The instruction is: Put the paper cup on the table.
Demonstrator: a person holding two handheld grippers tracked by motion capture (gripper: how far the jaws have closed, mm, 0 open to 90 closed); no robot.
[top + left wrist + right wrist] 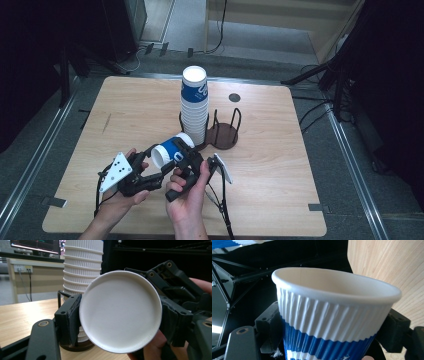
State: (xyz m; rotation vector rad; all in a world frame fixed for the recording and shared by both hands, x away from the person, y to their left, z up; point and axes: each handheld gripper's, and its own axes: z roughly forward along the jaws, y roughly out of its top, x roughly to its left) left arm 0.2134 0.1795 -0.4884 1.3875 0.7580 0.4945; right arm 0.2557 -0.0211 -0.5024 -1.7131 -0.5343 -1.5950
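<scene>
A blue-and-white ribbed paper cup [170, 149] lies on its side in the air over the front of the wooden table [280, 165]. My left gripper [155, 167] comes in from the left, and its jaws are shut on the cup's base end. In the left gripper view the cup's white bottom [120, 312] faces the camera between the black jaws of the left gripper [120, 323]. My right gripper [186, 155] holds the same cup from the right. In the right gripper view the cup [329, 322] sits rim up, with the right gripper [332, 336] closed against both its sides.
A tall stack of the same cups [194, 107] stands in a black wire holder just behind the hands. The holder's second ring [222, 135] holds nothing. In the left gripper view the stack [80, 267] rises close behind the held cup.
</scene>
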